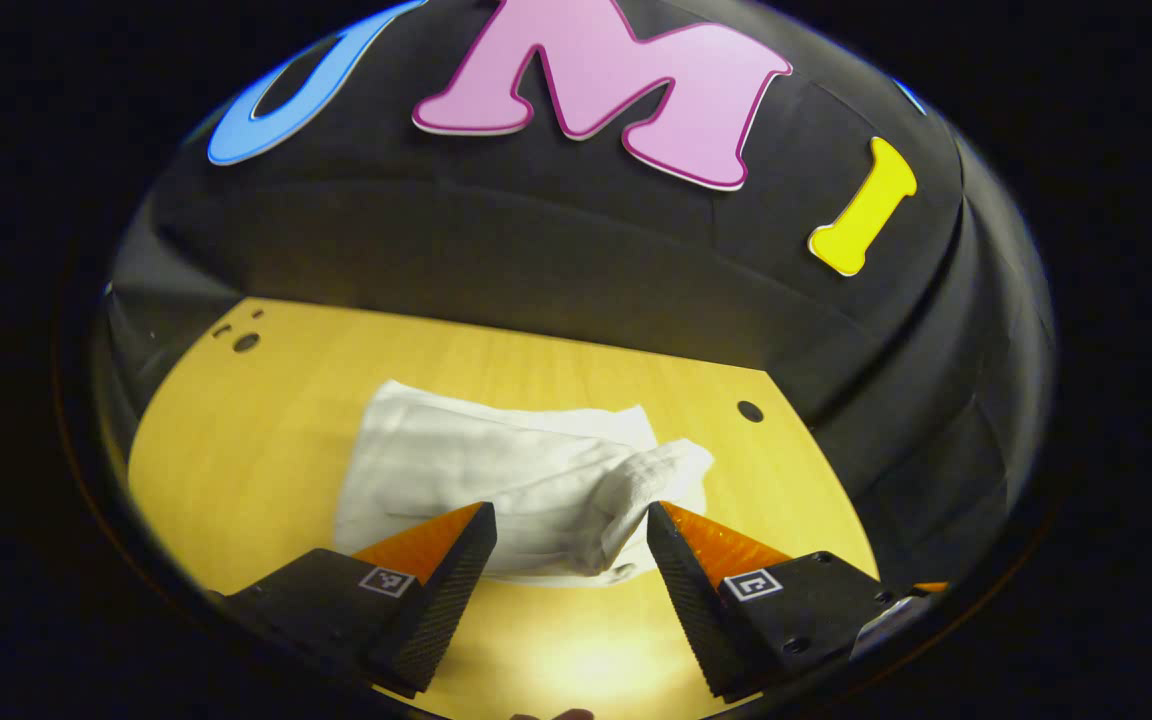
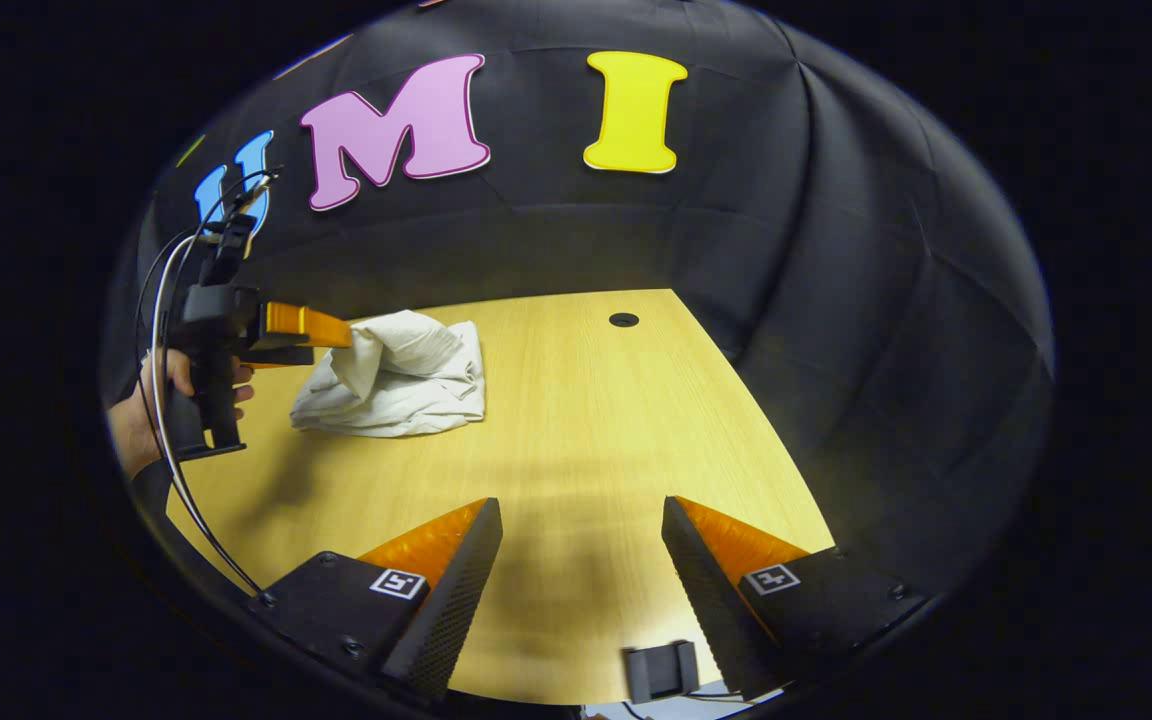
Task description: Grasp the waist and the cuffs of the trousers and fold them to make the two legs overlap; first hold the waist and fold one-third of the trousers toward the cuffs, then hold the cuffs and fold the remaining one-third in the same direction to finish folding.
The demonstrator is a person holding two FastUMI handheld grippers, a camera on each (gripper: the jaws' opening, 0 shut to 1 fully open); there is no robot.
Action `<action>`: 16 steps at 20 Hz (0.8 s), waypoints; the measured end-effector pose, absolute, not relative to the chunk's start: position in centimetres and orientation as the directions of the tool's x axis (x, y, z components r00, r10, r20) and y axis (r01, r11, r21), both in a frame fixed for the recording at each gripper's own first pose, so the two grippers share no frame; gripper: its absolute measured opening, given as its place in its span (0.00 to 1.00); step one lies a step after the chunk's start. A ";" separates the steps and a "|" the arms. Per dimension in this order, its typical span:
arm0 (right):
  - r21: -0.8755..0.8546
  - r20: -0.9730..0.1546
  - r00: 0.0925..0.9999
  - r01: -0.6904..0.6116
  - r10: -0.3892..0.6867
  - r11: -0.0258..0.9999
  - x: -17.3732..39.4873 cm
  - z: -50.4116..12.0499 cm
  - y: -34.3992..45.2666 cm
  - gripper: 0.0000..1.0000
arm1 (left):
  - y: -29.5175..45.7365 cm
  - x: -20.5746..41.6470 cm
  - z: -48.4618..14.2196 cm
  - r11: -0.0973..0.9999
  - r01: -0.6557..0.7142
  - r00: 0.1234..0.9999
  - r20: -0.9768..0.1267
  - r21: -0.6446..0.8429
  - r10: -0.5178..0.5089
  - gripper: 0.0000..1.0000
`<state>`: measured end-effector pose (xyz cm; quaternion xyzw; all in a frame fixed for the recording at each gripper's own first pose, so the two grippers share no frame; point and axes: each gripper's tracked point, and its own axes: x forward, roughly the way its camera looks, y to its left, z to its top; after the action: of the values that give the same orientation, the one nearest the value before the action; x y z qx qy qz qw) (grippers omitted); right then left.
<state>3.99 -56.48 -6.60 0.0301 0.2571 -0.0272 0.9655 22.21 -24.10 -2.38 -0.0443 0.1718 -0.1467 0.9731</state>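
Right gripper view: right gripper (image 2: 582, 515) spread above wooden table (image 2: 576, 420), folded trousers (image 2: 396, 375) beside spread left gripper (image 2: 341, 335).

You have one pair of trousers (image 1: 526, 480) on one table (image 1: 266, 450), two grippers (left gripper (image 1: 568, 520), right gripper (image 2: 581, 520)), and one small black clip (image 2: 661, 670).

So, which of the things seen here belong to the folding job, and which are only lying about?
For the job:
- white trousers, bundled on the table
- left gripper, open near the cloth
- right gripper, open, apart from the trousers

Lying about:
- small dark clip-like part at the table's near edge
- holes in the tabletop
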 end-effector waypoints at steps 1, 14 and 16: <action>0.054 -0.498 0.866 0.072 -0.036 0.996 3.9 -6.6 -55.5 0.99 | -22.3 21.6 -1.6 0.958 0.266 0.911 -0.297 -0.108 -0.286 0.96; 0.045 -0.344 0.939 -0.010 0.025 0.999 0.9 -0.2 -43.7 0.99 | -6.6 8.5 3.9 0.981 0.194 0.980 -0.053 0.026 -0.193 0.96; 0.026 -0.308 0.951 -0.034 0.040 0.999 -0.2 1.1 -42.0 0.99 | -4.7 6.4 4.4 0.984 0.166 0.986 -0.009 0.061 -0.166 0.96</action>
<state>-0.18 -41.97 1.11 0.0102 0.1560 0.0189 0.9875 6.43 -4.67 4.43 0.0308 0.0019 -0.0834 0.9960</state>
